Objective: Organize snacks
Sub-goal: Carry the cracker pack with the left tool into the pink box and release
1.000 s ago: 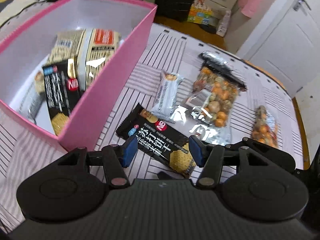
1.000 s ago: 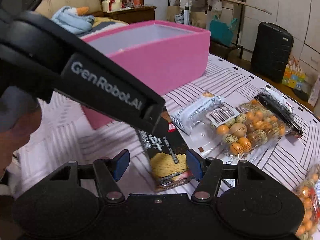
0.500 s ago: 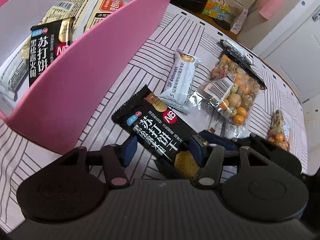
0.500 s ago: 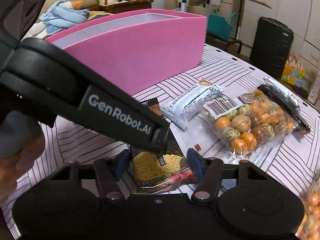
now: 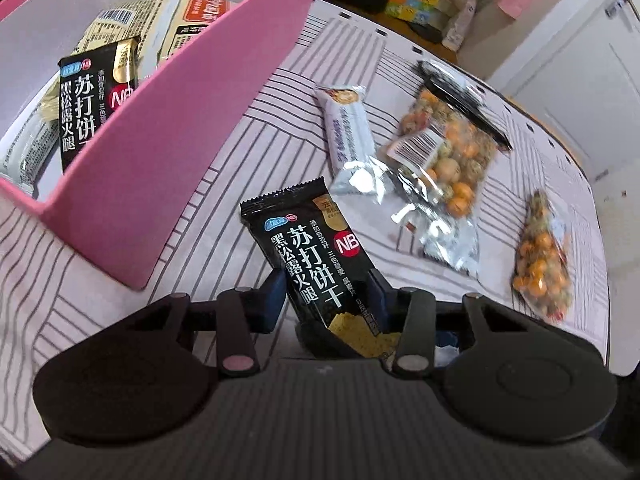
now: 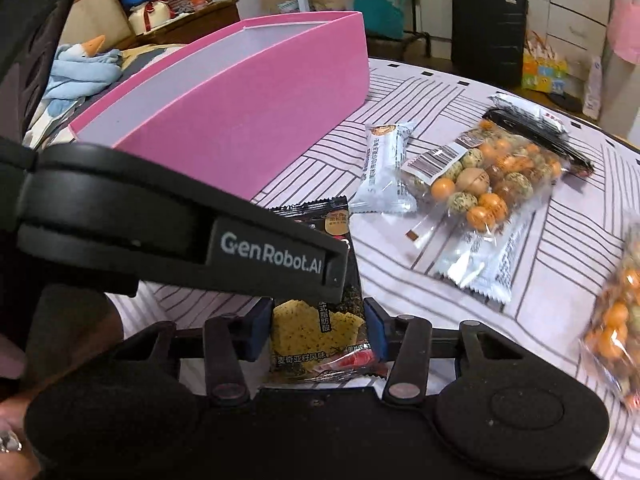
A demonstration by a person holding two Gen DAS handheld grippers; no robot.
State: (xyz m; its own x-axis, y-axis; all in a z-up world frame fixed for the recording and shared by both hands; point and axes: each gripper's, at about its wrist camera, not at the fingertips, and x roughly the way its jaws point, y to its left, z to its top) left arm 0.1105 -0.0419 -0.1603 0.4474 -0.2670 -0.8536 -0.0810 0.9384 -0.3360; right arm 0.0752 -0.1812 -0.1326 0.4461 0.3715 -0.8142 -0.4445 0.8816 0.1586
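While both tongs close in on the black cracker packet [image 5: 316,264], the left tongs [image 5: 326,300] and right tongs [image 6: 318,324] have each just narrowed onto its near end, pads touching its edges. Lift it gently (crackers crush) and clear the pink box [image 5: 168,152] wall at far left, on the tabletop [image 5: 248,120].

Black grippers, blue-padded fingers [image 5: 276,292], white "GenRobot.AI" lettering.
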